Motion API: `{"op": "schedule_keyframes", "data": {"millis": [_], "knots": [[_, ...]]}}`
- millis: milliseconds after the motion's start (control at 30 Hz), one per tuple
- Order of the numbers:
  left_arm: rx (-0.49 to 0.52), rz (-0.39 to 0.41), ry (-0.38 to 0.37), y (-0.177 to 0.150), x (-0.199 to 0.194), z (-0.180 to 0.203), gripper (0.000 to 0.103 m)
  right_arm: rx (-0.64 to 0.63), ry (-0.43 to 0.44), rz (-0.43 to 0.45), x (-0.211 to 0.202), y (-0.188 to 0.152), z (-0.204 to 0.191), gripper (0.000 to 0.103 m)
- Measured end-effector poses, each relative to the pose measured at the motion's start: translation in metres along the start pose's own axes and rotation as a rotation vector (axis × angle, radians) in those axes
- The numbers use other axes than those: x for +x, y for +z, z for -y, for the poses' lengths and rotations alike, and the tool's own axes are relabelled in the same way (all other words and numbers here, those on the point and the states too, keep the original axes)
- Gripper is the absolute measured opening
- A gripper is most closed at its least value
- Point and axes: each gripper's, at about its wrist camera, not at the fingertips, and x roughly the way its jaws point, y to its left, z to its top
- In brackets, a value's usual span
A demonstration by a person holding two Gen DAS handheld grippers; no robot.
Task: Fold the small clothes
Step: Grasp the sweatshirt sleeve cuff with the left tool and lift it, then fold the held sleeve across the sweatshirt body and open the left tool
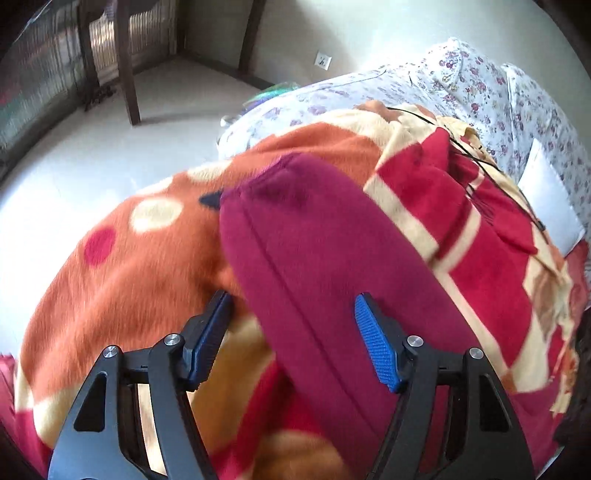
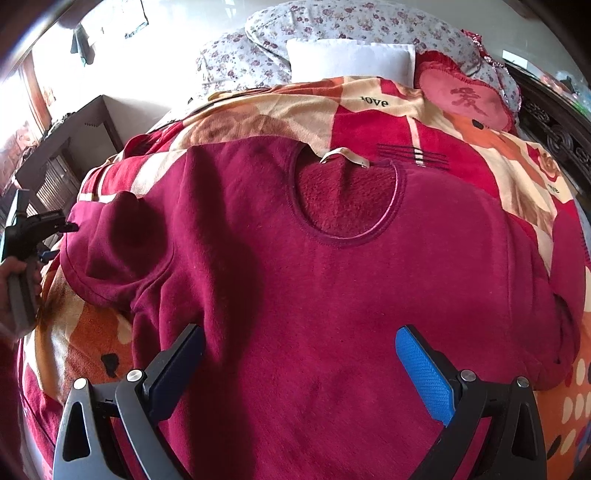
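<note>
Maroon fleece sweatshirt (image 2: 332, 295) spread flat on patterned blanket (image 2: 369, 107), filling frame centre, neckline up. Right gripper (image 2: 299, 369) wide, nothing held. Left gripper (image 1: 295, 339) wide, straddling sleeve (image 1: 314, 258). Risk: pinching blanket pile with sleeve, dragging both

I see a maroon sweater (image 2: 314, 295) on a blanket (image 2: 369, 122) — red, orange, cream patches, dotted — beside floral bedding (image 2: 332, 22); blue gripper pads (image 2: 424, 373).
</note>
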Motion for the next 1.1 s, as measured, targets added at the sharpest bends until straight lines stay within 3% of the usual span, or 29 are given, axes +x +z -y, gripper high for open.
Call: {"op": "schedule_keyframes", "data": {"millis": [33,67,133,200,267,433,600,667,733,900,1033,1100], "knots": [[0.007,0.014,0.005,0.000,0.000,-0.001,0.060,0.000,-0.001,0.000,0.000,0.000,0.000,0.102],[0.012,0.032,0.012,0.001,0.000,-0.001,0.040,0.000,-0.001,0.000,0.000,0.000,0.000,0.102],[-0.001,0.049,0.006,0.004,-0.001,-0.006,0.017,0.000,-0.001,-0.002,0.000,0.000,0.000,0.102],[-0.017,0.068,-0.024,0.008,-0.008,-0.010,0.011,0.001,0.003,-0.003,0.000,0.000,0.001,0.102],[0.007,0.110,-0.047,0.006,-0.028,-0.006,0.008,0.007,0.004,0.001,-0.002,-0.001,0.003,0.102],[0.133,0.191,-0.207,-0.015,-0.099,0.042,0.008,0.050,0.010,0.017,-0.008,-0.003,0.018,0.102],[0.345,0.260,-0.372,-0.074,-0.175,0.121,0.008,0.104,0.010,0.042,-0.019,-0.004,0.039,0.102],[0.428,0.240,-0.419,-0.104,-0.183,0.154,0.008,0.125,0.000,0.054,-0.024,-0.005,0.050,0.102],[0.505,0.197,-0.455,-0.136,-0.180,0.187,0.008,0.149,-0.009,0.065,-0.030,-0.006,0.062,0.102],[0.688,0.056,-0.431,-0.231,-0.130,0.252,0.008,0.199,-0.041,0.074,-0.038,-0.011,0.093,0.102],[0.771,-0.040,-0.405,-0.280,-0.097,0.271,0.009,0.227,-0.062,0.059,-0.038,-0.014,0.115,0.102],[0.816,-0.074,-0.416,-0.293,-0.098,0.273,0.017,0.232,-0.060,0.061,-0.039,-0.014,0.121,0.102]]}}
